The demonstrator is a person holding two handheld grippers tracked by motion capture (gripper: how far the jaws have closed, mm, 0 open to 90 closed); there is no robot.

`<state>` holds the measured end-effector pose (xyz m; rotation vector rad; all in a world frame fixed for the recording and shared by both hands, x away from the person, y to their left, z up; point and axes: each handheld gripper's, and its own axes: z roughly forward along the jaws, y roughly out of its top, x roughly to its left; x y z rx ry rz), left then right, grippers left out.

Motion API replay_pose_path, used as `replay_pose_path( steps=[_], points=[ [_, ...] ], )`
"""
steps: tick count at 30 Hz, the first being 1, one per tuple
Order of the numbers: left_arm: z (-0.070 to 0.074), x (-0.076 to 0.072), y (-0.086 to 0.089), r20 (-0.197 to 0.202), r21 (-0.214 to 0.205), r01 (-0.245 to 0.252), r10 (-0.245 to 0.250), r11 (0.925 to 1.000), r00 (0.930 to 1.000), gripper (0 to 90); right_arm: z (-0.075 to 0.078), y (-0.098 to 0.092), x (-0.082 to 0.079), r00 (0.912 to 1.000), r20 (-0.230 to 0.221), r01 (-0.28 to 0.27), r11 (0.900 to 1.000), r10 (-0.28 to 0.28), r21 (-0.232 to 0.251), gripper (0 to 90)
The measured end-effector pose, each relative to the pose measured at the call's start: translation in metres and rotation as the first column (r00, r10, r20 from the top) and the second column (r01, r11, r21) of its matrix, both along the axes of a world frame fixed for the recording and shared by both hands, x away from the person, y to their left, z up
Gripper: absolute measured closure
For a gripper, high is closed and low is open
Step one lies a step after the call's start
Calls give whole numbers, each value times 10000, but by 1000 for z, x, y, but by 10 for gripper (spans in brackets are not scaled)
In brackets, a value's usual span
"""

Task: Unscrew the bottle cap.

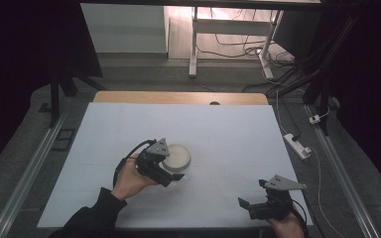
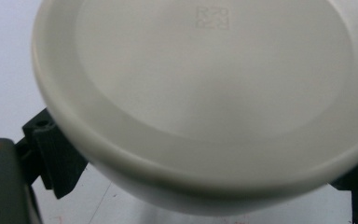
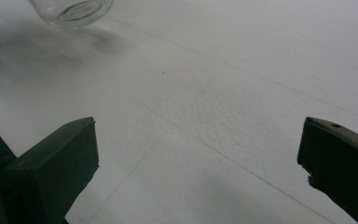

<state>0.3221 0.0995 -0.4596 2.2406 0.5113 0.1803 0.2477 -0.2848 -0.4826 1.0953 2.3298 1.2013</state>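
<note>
A glass jar with a round white lid is near the middle of the white-covered table. My left gripper is shut on the jar; the black jaws stand on either side, just under the lid's rim. The lid is very close in the left gripper view, tilted toward the camera. The jar's clear glass base appears at the top left of the right gripper view, with a shadow beneath it. My right gripper rests low at the table's front right, open, with bare sheet between the jaws.
The table's wooden far edge has a small hole. A power strip and cables lie on the floor to the right. White desk legs stand beyond. Metal rails run along both sides.
</note>
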Motion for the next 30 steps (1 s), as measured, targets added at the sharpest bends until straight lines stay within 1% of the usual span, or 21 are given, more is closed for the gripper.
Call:
replay_pose_path(
  steps=[3,6,11,14,17,21,30],
  points=[
    [0,0,0,11,-13,10,-10,10000,10000,76,3,5,2,9996,140,-257,9997,257,-36,0],
    [0,0,0,15,-17,19,-19,10000,10000,76,5,10,4,9983,252,-523,9986,521,89,0],
    [0,0,0,33,-48,50,-49,10000,10000,76,9,17,8,9968,276,-762,9965,753,350,0],
    [0,0,0,36,-66,69,-69,10000,10000,76,13,24,10,9950,350,-950,9946,936,407,0],
    [1,-1,0,60,-58,98,-97,9999,9999,75,16,31,12,9917,431,-1229,9916,1211,407,0],
    [1,-1,-1,76,-70,126,-126,9999,9999,76,19,40,15,9859,462,-1634,9844,1606,648,0],
    [1,-2,-2,114,-109,188,-187,9998,9998,76,25,56,23,9781,652,-2025,9764,1979,745,0]
  ],
)
